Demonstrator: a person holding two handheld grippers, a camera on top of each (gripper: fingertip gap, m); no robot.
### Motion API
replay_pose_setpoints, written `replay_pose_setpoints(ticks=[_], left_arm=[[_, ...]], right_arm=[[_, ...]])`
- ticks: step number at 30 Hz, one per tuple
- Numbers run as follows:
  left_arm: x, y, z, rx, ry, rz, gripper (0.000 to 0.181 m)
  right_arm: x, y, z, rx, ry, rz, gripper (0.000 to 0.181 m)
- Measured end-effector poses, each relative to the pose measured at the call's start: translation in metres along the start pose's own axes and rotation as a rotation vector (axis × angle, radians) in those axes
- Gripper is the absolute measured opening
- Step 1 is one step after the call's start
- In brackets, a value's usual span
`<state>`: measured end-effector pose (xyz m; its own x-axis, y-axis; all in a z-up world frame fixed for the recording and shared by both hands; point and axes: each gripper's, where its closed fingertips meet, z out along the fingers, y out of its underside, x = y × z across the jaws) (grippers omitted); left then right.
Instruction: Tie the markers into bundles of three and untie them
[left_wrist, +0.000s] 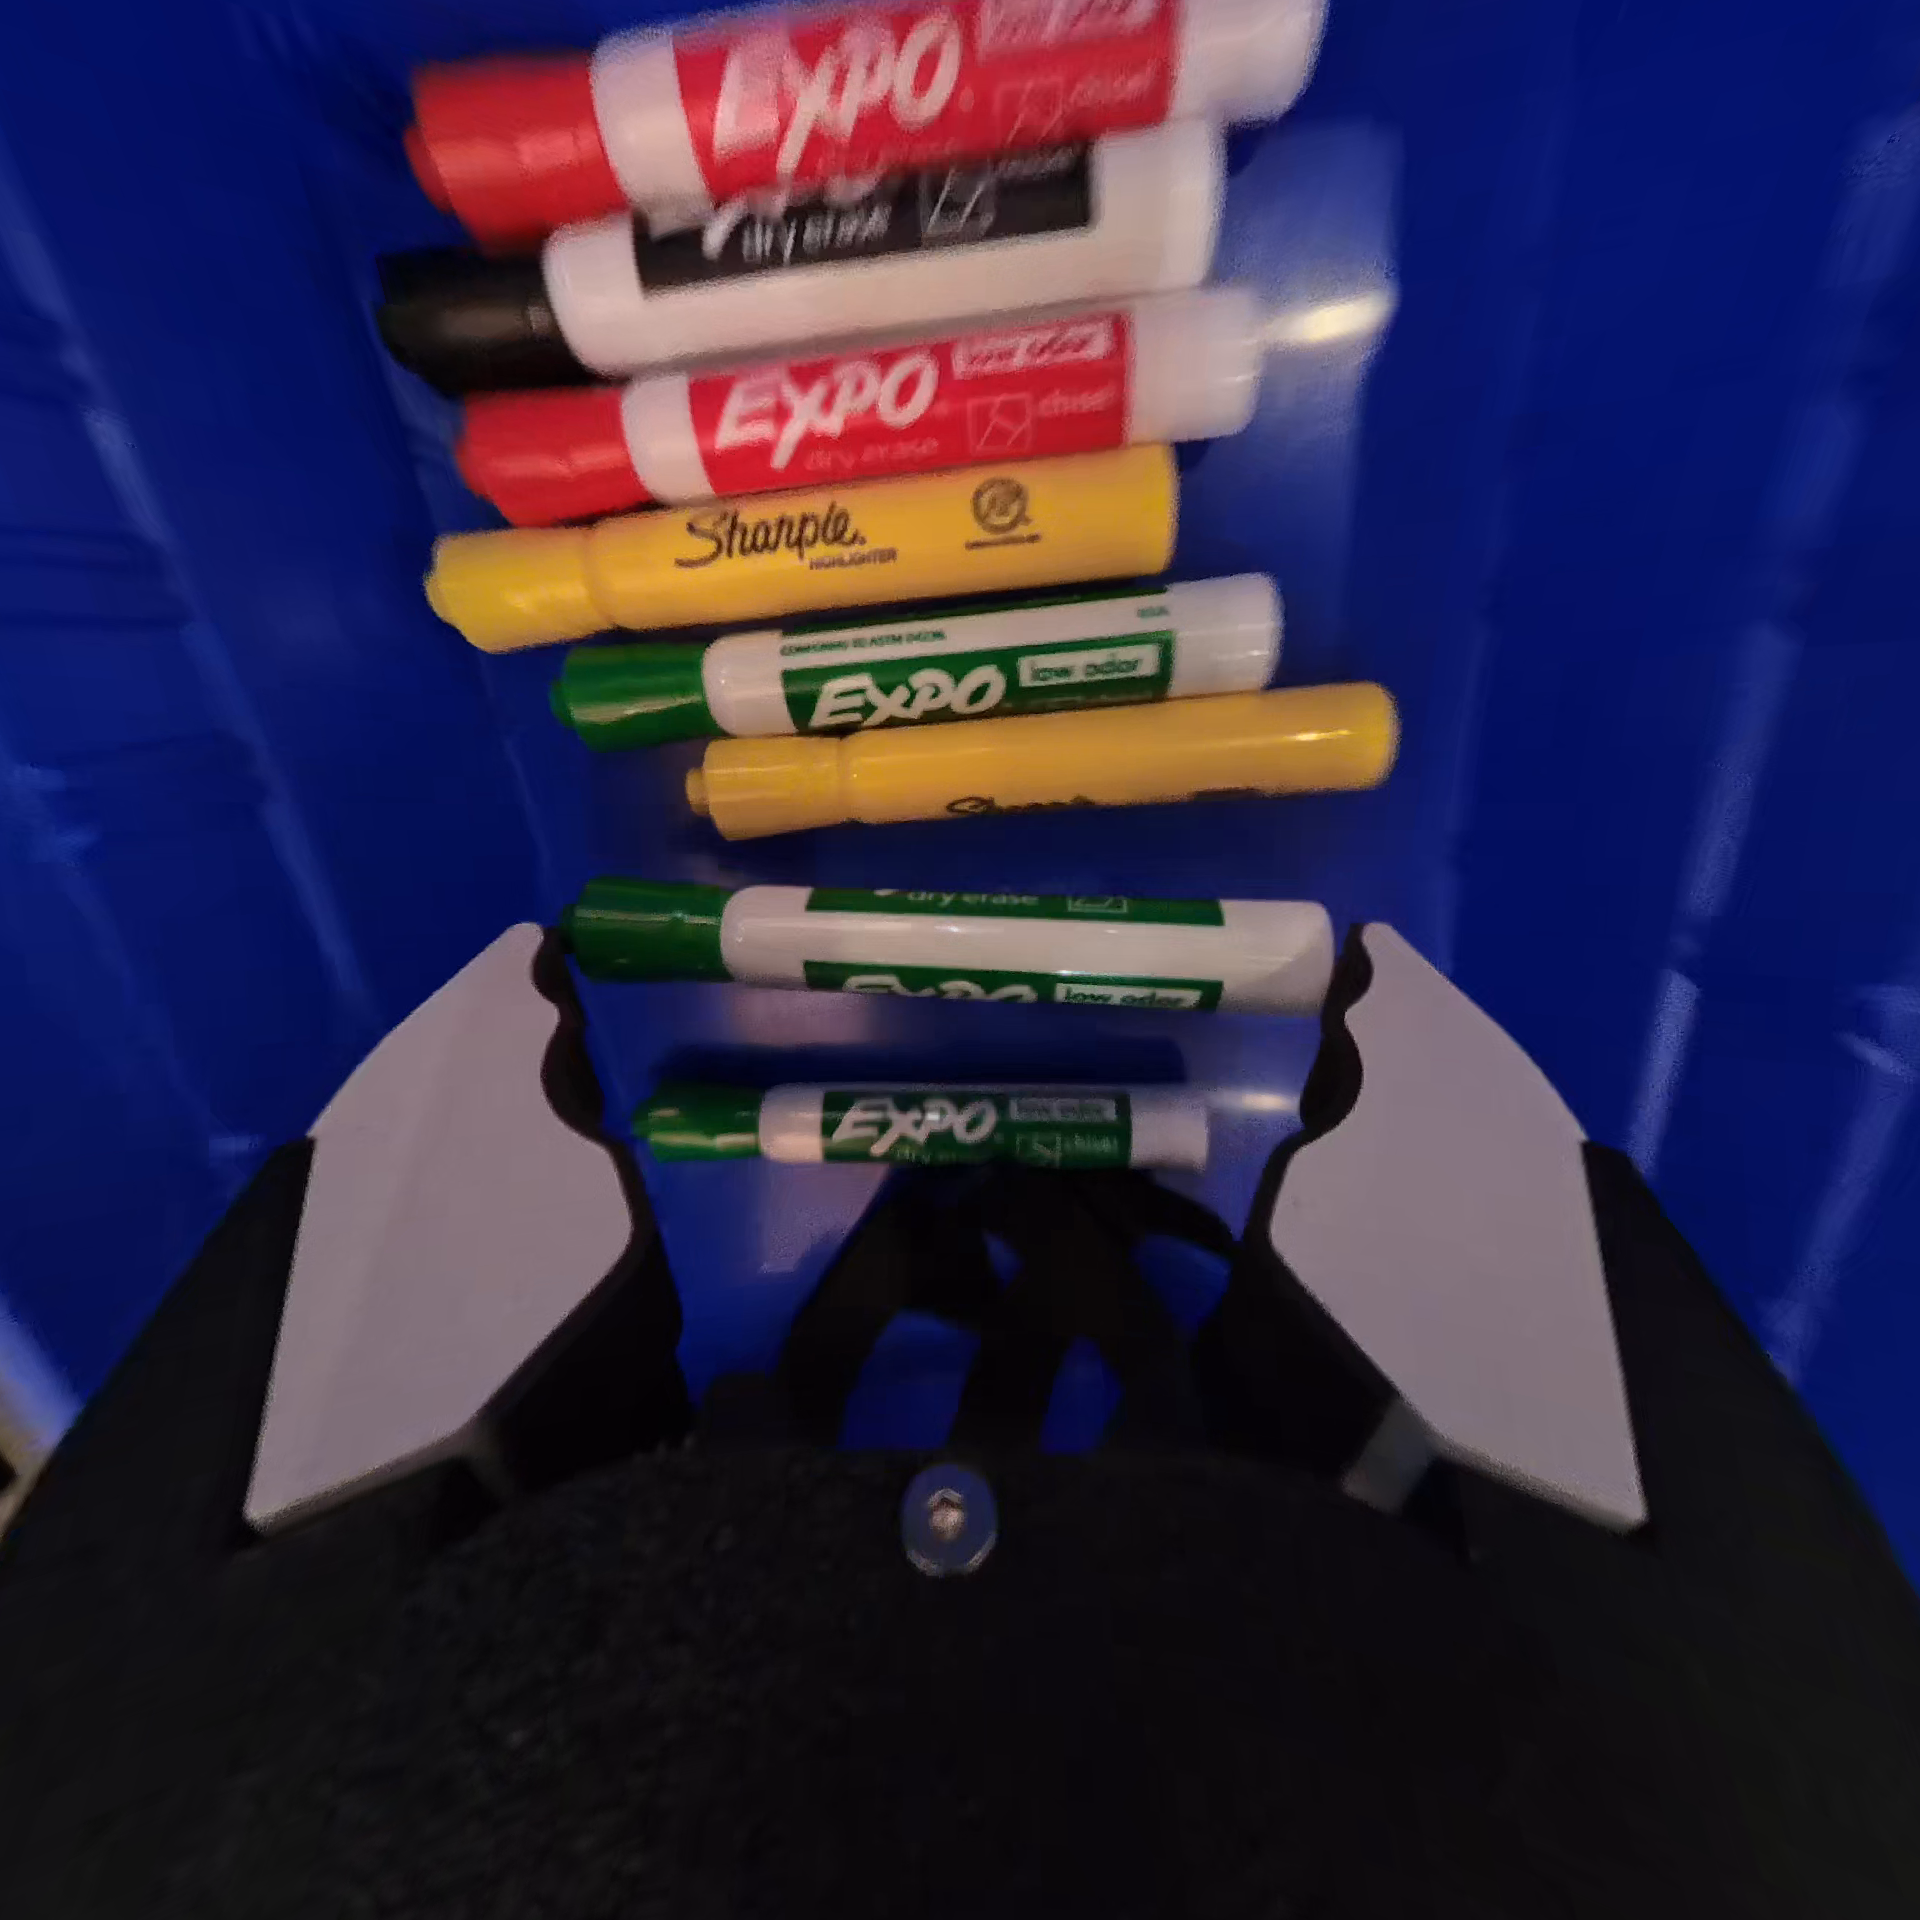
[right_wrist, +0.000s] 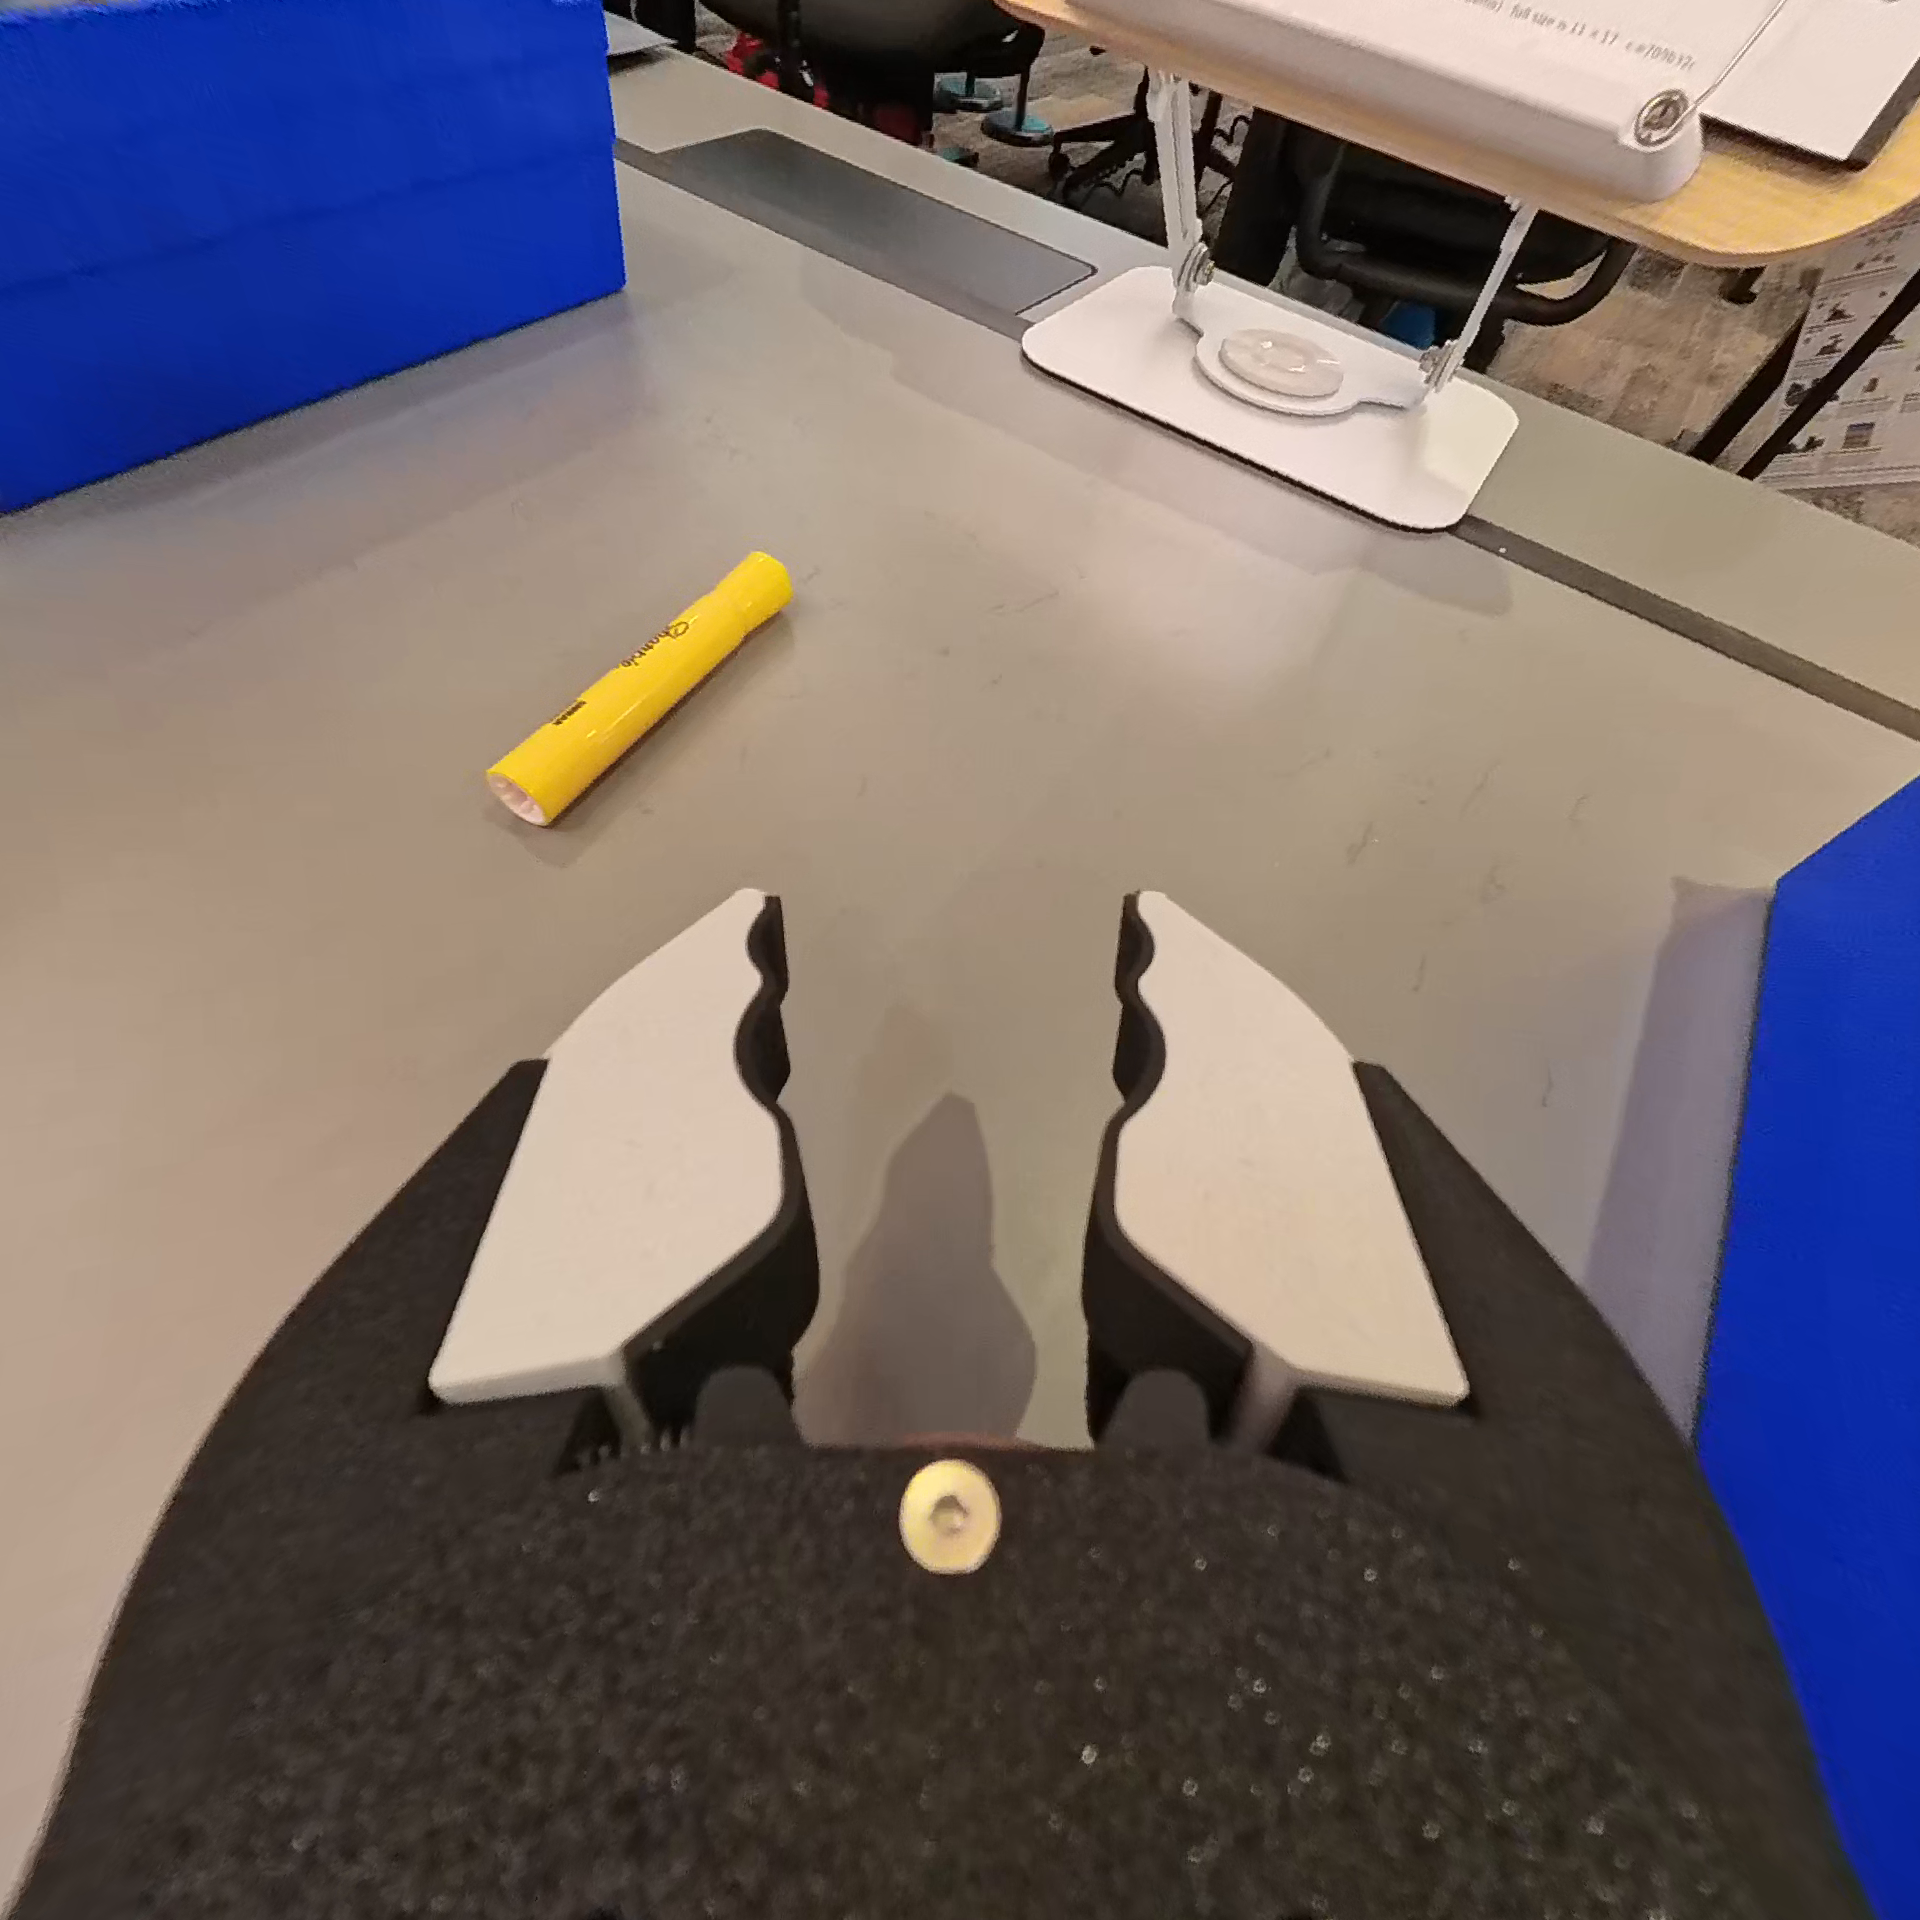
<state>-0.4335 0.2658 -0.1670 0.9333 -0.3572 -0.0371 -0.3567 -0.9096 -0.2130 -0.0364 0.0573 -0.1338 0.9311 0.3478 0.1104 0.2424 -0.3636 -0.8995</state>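
**A:** Inside a blue bin, the left gripper hangs over a row of markers, its jaws spread wide. Where does the step stand?

**B:** Gathering, by my reading. A green dry-erase marker lies crosswise between the fingertips, its capped end near one pad and its butt end near the other; whether either pad touches it, I cannot tell. A second green marker lies nearer the gripper's body, above what looks like a dark cord or band.

**A:** And the rest of the stock?

**B:** Farther along the bin floor: a yellow highlighter, another green marker, a second yellow highlighter, then two red markers with a black marker between them, blurred.

**A:** The right gripper?

**B:** Above the grey table, jaws part open and holding nothing. One yellow highlighter lies alone on the table ahead and to the left, well apart from the fingers, near a blue bin's outer wall. A white stand sits beyond.

**A:** How should the pick be done well?

**B:** An end-to-end grip on a round barrel probably slips. Better, I judge, to turn the wrist so the pads close across the barrel at mid-length, then lift straight up, clear of its neighbours, and lay it beside the lone highlighter.
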Motion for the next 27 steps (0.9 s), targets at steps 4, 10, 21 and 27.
replay_pose_setpoints(ticks=[4,10,21,27], left_arm=[[0.037,-0.017,-0.081,0.199,0.09,0.256,0.132],[0.185,0.017,-0.129,0.281,0.244,0.864,0.131],[0.279,0.039,-0.012,0.051,0.16,1.266,0.125],[0.288,0.045,0.001,-0.005,0.188,1.286,0.124]], right_arm=[[0.003,0.0,-0.001,0.002,0.003,0.008,0.061],[0.005,-0.005,0.001,0.017,-0.002,0.005,0.061],[0.004,-0.006,-0.003,0.034,-0.012,-0.019,0.061],[0.002,0.0,-0.005,0.019,-0.01,-0.028,0.061]])
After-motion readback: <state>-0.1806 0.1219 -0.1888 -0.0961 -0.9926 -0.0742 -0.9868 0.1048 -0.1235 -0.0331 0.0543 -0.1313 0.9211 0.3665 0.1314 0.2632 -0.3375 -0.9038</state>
